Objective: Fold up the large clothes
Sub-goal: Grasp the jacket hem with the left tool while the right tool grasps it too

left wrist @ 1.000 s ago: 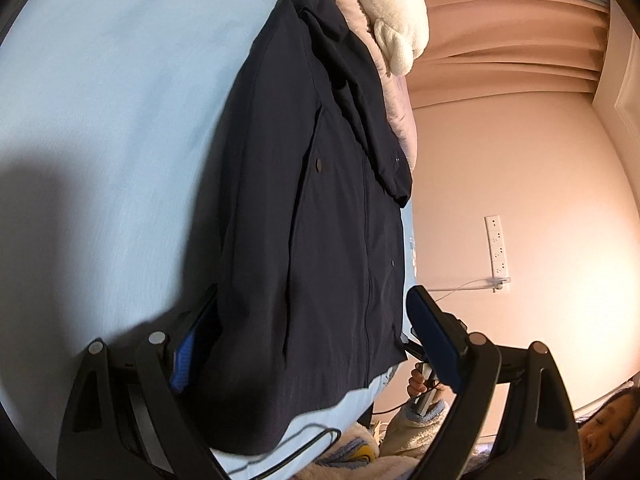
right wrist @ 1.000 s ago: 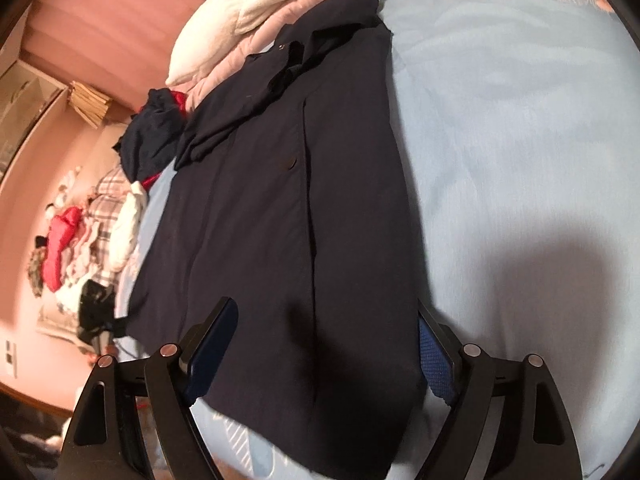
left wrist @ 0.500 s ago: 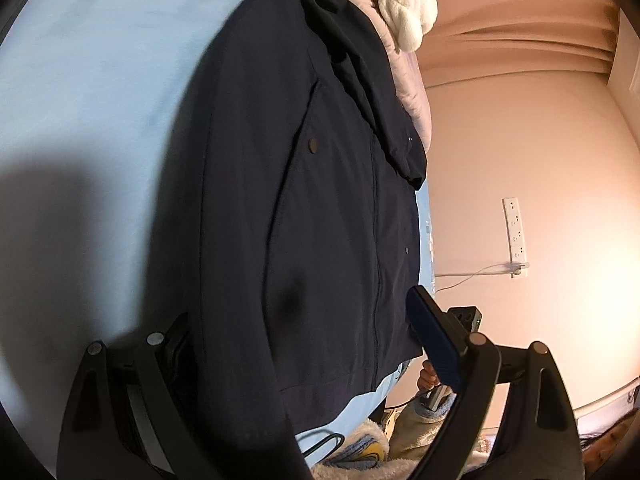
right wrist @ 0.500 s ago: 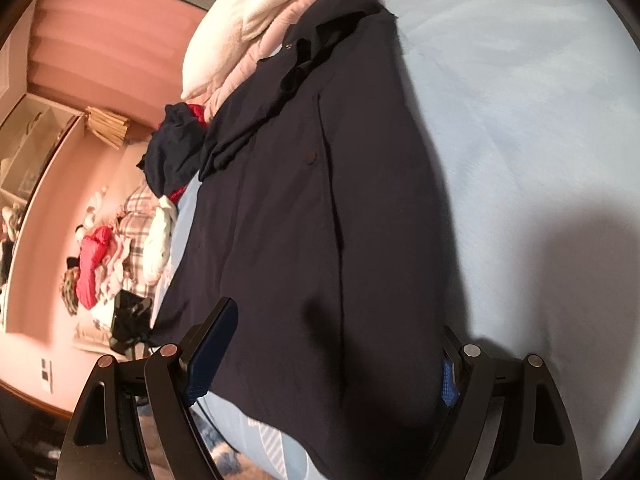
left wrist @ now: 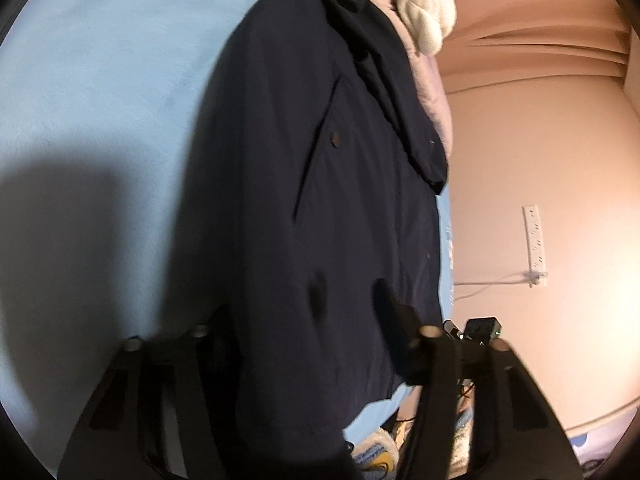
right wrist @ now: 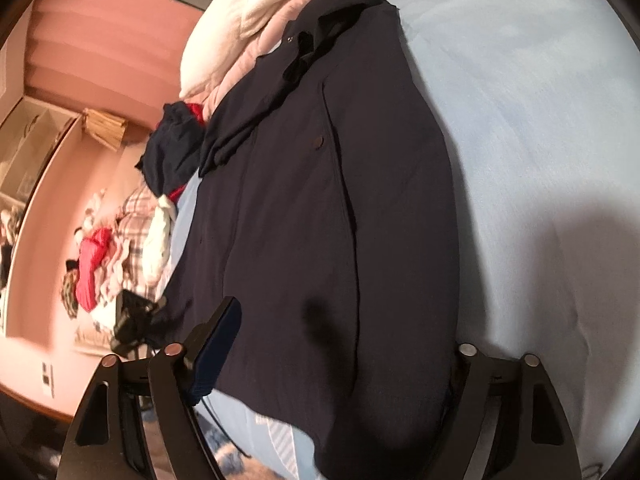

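On the light blue bed [left wrist: 100,80], a dark navy coat [left wrist: 304,184] lies flat and lengthwise, its collar end against a pink quilt [left wrist: 434,92] and a cream pillow [left wrist: 424,4] at the far end, its hem at the near edge.

Left wrist view: the left gripper [left wrist: 304,320] sits over the hem region of the coat. Both fingers overlap the dark cloth; the fabric fills the gap between them. The jaws are partly spread and closing; whether the pads already press the cloth cannot be told, since fingers and fabric merge in shadow and blur. Beyond the bed's right edge stand a peach wall with a white power strip [left wrist: 534,240] and a curtain [left wrist: 532,40].

Right wrist view: the right gripper [right wrist: 340,344] straddles the same hem region. The left finger, with its blue pad [right wrist: 218,344], stands at the coat's left edge, above the cloth; the right finger's tip is hidden behind the coat's right edge. The jaws are wide and closing, with cloth between them; no pinch is visible. A brown button [right wrist: 319,142] marks the coat's front. Left of the bed lies a heap of mixed clothes [right wrist: 120,248].
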The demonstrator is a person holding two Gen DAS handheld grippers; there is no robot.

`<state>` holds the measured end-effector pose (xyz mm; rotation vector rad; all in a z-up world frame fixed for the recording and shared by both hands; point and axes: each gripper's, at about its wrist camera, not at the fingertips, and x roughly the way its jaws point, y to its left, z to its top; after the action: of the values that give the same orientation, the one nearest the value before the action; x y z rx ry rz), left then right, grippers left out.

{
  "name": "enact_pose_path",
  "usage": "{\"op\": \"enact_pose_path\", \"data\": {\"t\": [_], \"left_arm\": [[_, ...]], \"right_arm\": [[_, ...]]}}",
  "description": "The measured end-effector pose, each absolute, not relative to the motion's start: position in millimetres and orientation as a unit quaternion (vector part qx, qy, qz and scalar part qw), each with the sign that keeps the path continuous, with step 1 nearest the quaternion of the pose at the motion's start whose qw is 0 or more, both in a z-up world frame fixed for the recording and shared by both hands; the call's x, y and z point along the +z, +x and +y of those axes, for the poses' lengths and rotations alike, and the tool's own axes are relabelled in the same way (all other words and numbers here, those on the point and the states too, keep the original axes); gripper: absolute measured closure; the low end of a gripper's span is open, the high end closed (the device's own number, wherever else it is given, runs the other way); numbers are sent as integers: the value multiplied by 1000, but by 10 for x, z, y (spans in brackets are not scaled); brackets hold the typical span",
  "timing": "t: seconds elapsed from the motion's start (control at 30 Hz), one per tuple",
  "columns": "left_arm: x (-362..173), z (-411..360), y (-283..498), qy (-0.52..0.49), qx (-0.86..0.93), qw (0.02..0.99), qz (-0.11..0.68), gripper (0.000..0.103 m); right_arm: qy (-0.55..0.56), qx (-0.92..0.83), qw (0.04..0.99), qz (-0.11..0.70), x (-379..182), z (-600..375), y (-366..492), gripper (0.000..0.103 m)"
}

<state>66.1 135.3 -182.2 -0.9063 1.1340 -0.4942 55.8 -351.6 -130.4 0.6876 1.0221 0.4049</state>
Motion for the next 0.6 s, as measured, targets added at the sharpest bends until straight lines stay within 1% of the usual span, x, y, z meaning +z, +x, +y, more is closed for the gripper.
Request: {"op": "enact_pose_path", "data": {"t": [0.03,0.07,0.1,0.13,0.17,0.2,0.3,0.33,0.43,0.53,0.6], "left_arm": [[-1838,1351,658,-410,-218,719,517,59],[-1839,1362,658,-410,-215,718,519,66],[-1857,1390,642,-415,-210,716,521,69],[-1869,1419,630,-420,-205,714,521,77],[-1872,1439,620,-424,-202,713,521,82],[-1888,1476,600,-430,-198,712,519,82],[-1828,1504,567,-427,-194,719,513,83],[-1798,1508,549,-424,-196,723,510,83],[-1690,1463,535,-416,-214,733,494,90],[-1613,1402,509,-408,-229,738,487,90],[-1590,1381,495,-410,-234,737,483,94]], "right_arm": [[316,182,801,476,-1304,-3494,597,38],[315,178,802,476,-1308,-3489,615,43],[317,175,799,480,-1325,-3483,632,57],[322,171,794,486,-1347,-3486,641,69],[325,166,791,490,-1363,-3495,643,74],[326,161,791,493,-1372,-3508,638,81],[331,158,794,485,-1360,-3551,583,90],[332,159,796,480,-1336,-3554,562,92],[322,166,808,465,-1227,-3512,516,95],[318,177,814,453,-1141,-3418,518,96],[313,185,817,448,-1073,-3360,508,96]]}}
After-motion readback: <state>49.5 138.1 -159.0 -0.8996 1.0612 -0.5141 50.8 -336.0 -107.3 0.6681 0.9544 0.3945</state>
